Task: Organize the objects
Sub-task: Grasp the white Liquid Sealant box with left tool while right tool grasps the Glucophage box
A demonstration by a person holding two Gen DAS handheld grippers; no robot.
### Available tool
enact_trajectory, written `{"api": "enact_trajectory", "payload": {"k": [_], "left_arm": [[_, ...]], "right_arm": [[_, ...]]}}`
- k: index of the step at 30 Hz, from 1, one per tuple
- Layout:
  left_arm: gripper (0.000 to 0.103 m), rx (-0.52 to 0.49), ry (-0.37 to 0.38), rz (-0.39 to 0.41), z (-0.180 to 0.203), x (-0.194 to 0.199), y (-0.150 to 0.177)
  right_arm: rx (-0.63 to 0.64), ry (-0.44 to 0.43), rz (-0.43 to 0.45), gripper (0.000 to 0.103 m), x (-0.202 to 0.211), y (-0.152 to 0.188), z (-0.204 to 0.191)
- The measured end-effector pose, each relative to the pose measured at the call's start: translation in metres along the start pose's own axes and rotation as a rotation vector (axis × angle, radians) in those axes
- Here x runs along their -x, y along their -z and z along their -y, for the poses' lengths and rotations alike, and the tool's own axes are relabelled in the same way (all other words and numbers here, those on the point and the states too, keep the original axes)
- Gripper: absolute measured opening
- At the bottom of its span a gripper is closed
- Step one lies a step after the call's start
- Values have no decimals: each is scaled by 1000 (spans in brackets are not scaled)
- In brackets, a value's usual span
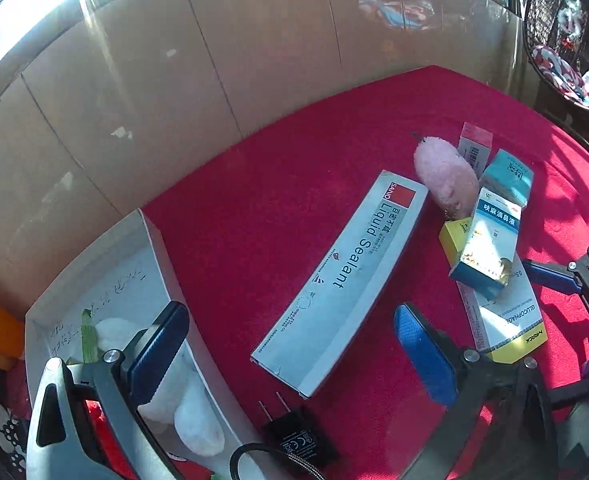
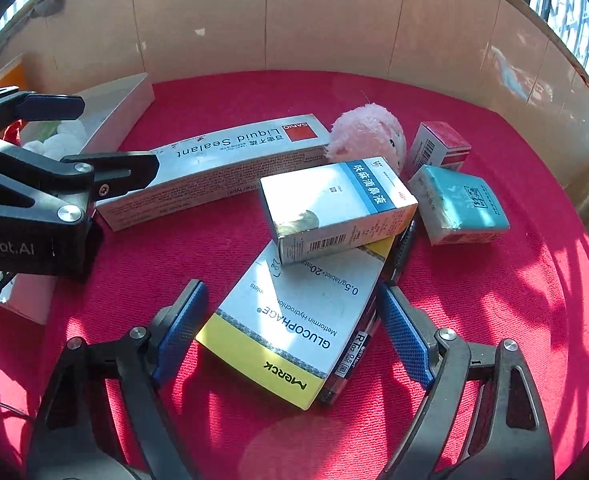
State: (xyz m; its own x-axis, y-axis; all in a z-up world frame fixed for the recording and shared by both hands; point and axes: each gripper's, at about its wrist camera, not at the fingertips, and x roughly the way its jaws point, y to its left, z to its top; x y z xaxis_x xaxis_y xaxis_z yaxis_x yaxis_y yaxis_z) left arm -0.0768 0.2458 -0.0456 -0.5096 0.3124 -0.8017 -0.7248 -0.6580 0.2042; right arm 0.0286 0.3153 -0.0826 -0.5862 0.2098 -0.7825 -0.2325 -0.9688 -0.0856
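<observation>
Right gripper sits low over the Glucophage box, its blue ribbed pads on either side of the carton; I see a gap at the left pad, and at the right I cannot tell whether it touches. I read the jaws as wide, gripping nothing. That flat, glossy white-and-yellow box lies on the red fuzzy surface with a smaller white-and-blue carton stacked across its far end. Beyond them lie the long grey sealant box, a pink fluffy toy, a teal carton and a small red-topped carton.

Left gripper is open and empty, hanging over the near end of the sealant box, its left pad above the white cardboard tray that holds soft white plush. A black plug lies just near.
</observation>
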Motion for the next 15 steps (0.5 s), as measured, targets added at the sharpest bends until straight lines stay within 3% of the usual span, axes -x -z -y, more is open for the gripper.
{"api": "enact_trajectory", "payload": {"k": [4,6,8,9,11,15], "left_arm": [[102,-50,13,-56,15,-17,-4],[96,-63,25,-80,20,-22,-3],[77,-51,70,-101,22,-23,0],[73,-59,56,-88,25,-20,1],[52,-77,62,-72,30,-13,3],[48,-48,145,-70,35,-2,5]], "right_arm": [[-11,-13,4,64,10,10,24],[-47,-50,7,58,16,15,43],[-85,-93,10,56,21,20,61],[-102,-110,14,56,24,24,69],[-133,-140,30,56,30,30,81],[-157,-169,56,56,40,36,90]]}}
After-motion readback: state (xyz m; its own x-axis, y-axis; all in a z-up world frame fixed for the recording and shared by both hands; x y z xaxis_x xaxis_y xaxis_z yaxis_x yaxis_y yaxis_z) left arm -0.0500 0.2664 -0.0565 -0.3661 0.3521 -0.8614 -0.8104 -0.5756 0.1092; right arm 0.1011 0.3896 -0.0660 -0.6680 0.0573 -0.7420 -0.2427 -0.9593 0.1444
